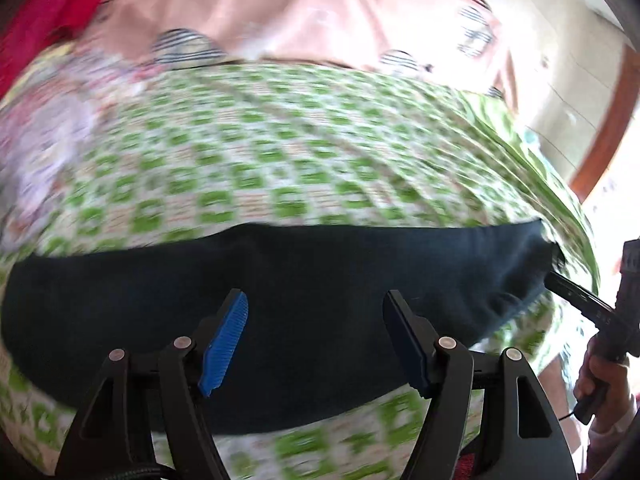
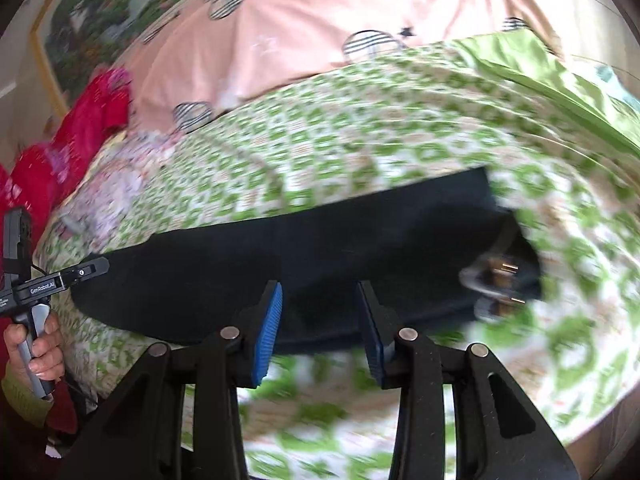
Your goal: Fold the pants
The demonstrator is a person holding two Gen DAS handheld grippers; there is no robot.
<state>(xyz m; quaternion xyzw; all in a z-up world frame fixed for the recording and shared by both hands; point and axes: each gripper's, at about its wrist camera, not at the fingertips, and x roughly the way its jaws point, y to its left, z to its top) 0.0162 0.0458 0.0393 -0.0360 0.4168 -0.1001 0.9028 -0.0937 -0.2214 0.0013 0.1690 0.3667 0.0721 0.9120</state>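
Nearest in the left wrist view, the left tongs (image 1: 316,316) stand spread wide with nothing between the pads, hovering over the dark pants (image 1: 280,300). In the right wrist view the right tongs (image 2: 320,316) are also parted — more narrowly — and empty, above the same pants (image 2: 304,256).

The pants lie on the bed as a long, flat dark band on the green-checked sheet (image 1: 260,152), seemingly already folded lengthwise, leg on leg. The waist end with its metal buckle (image 2: 500,280) lies at the right. What is probably left is the crosswise fold — bringing one end over the other.

The band's far edge is straight and exposed. Beyond it the sheet is bare, offering open room, until the pink cover (image 1: 320,12) and a red cloth (image 1: 52,12) at the far left.
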